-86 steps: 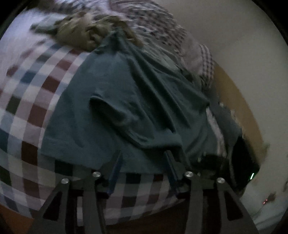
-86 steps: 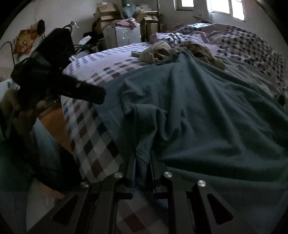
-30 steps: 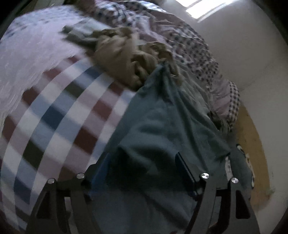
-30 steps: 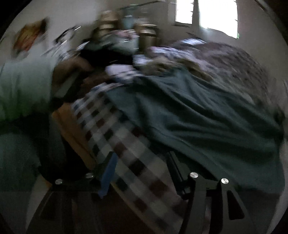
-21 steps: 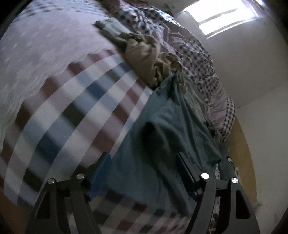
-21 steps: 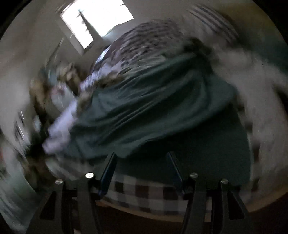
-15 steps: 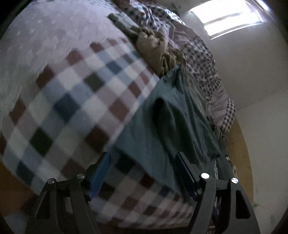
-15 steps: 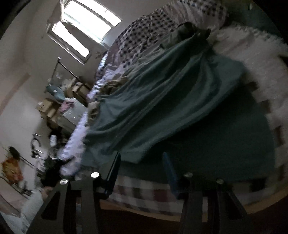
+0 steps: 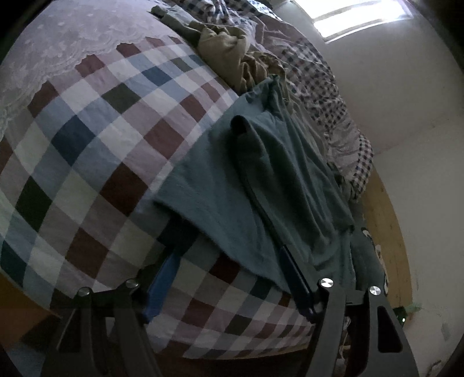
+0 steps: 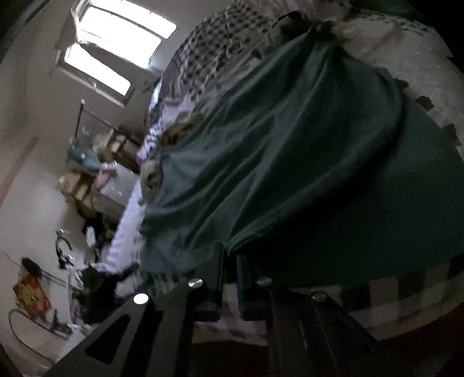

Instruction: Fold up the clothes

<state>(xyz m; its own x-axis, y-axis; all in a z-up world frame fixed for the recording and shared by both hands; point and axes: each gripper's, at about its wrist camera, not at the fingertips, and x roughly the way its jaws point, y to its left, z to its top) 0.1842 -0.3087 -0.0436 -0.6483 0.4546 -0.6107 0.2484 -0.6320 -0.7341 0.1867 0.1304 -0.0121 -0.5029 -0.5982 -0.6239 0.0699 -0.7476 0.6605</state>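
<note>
This was a home bedroom. A bed with a multicoloured checked cotton sheet (image 9: 121,150) filled it, rumpled small-check bedding (image 9: 316,87) heaped on it. Beyond the bed stood stacked brown cardboard boxes (image 10: 78,185) under a bright window (image 10: 116,49).

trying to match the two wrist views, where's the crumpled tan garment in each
Left wrist: the tan garment lies upper centre, just beyond the teal shirt.
Right wrist: tan garment shows as a small patch left of centre, at the teal shirt's left edge.
Shared landmark: the bright window.
</note>
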